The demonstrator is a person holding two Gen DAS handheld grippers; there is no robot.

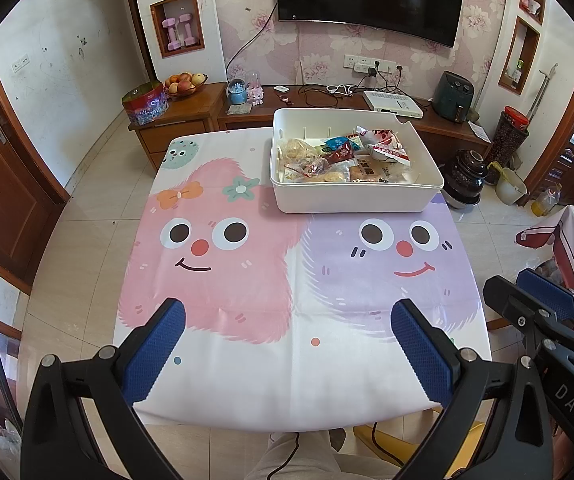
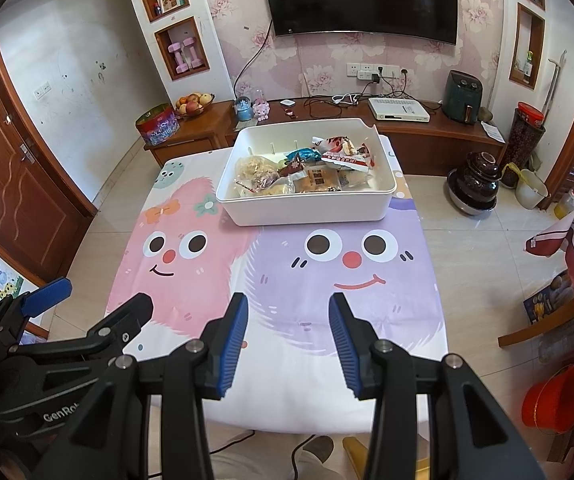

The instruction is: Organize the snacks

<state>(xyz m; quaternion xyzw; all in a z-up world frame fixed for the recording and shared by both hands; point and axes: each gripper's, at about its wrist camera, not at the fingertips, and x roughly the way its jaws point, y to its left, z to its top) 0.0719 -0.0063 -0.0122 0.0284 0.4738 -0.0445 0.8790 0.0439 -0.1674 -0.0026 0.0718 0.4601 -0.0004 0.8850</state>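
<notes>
Snacks (image 1: 343, 158) gathered in a white bin (image 1: 357, 200) at the far side of a square table (image 1: 247, 380), with both tools held back at the near edge. The bin stands on the cartoon tablecloth (image 1: 223, 280), right of centre, straddling the top of the pink and lilac figures. Wrapped packets lie loosely piled on its floor: a red-and-white bag (image 2: 345, 156) on top at the far right, a blue packet (image 2: 302, 155) beside it, pale round pastries (image 2: 253, 168) at the left. Thin divider pegs stand along the far inner wall, which suggests the bin is meant for sorting in rows; the packets do not follow them. No snack lies on the cloth outside the bin.

Left gripper (image 1: 287, 316): blue pads wide apart, nothing between them, pointing down over the near left of the table. Right gripper (image 2: 289, 308): pads parted by a narrower gap, likewise empty, over the lilac figure at the near right. Each tool is visible at the edge of the other's view, so the two hang side by side, well apart from the bin. This placement, clear of the load with jaws parted, reads as a rest posture; judged from the empty cloth, the gathering appears finished or nearly so.
</notes>
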